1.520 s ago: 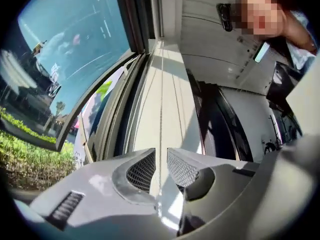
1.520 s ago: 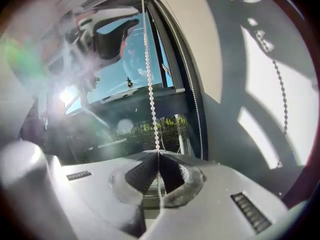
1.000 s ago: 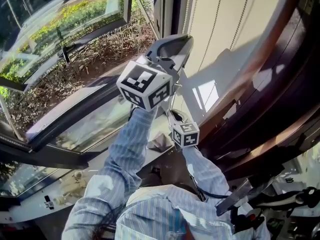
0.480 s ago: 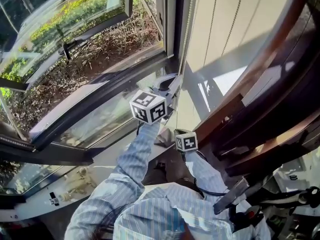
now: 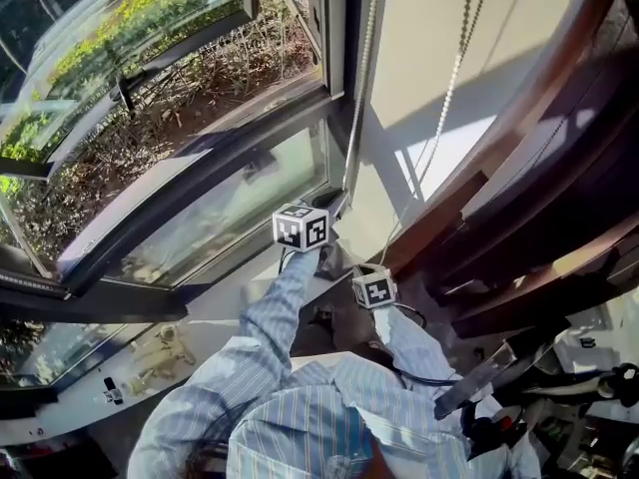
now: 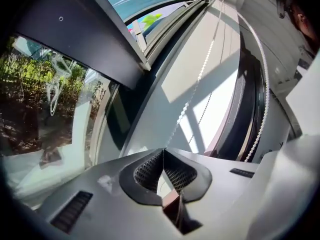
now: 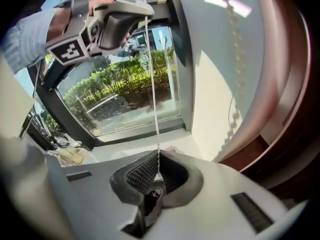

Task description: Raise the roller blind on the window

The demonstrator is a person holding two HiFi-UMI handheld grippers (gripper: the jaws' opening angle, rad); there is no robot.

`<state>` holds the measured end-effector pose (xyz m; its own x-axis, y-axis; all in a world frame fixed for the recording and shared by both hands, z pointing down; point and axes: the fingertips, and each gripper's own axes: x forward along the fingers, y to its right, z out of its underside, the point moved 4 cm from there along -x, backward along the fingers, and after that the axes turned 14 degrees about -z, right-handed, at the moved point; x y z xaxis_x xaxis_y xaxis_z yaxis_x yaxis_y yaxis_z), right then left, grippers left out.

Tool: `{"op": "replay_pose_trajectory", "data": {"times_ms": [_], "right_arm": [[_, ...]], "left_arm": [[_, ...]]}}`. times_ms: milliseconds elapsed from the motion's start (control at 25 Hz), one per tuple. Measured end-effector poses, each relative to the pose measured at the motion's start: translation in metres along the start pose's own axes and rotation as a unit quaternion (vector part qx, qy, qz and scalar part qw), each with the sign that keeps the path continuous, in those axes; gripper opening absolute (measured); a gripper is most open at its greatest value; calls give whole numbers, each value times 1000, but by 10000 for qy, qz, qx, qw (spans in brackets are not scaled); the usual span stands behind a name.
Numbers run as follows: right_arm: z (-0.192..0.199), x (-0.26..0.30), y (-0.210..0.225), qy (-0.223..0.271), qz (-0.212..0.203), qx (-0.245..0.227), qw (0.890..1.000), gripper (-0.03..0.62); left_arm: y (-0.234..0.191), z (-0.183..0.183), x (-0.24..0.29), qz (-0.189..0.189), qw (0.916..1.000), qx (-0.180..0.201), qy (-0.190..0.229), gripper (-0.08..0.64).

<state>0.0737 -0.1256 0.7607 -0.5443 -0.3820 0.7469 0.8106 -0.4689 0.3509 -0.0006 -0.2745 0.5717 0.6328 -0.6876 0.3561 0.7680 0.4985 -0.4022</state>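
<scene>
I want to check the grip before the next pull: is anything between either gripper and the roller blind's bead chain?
Nothing visible is in the way. The left gripper has its jaws shut on the white bead chain. The right gripper has its jaws shut on the same chain lower down, and the chain runs free between the two.

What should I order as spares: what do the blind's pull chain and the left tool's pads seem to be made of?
Pull chain: small pale round beads in a row with a slight sheen. It is probably white plastic, though light metal cannot be ruled out.
Left tool's pads: black and matt, with a fine grid texture, so most likely moulded rubber.
</scene>
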Motion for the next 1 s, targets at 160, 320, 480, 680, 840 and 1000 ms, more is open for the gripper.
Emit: {"op": "replay_pose_trajectory", "data": {"times_ms": [160,320,480,680,840,1000], "right_arm": [[-44,-14,-11,351,-152,-319,9988,11],[-82,-36,-29,892,-535,-335,9940,70],[-117,-66,-44,1609,-809,-293,9832,97],[-131,-107,-56,2020,-950,-292,9743,95],[-118,-128,-65,2110,-1059,-463,9706,94],[-104,-142,-79,2134,-1212,-601,9676,92]], "left_arm": [[5,-1,4,-62,9984,555,93,8],[9,-5,-4,-310,9930,1057,427,9],[10,-15,-26,-536,9916,833,829,15],[22,-18,-65,-742,9875,764,1166,15],[39,-16,-99,-905,9835,645,1430,15],[54,-2,-131,-1006,9821,367,1547,15]]}}
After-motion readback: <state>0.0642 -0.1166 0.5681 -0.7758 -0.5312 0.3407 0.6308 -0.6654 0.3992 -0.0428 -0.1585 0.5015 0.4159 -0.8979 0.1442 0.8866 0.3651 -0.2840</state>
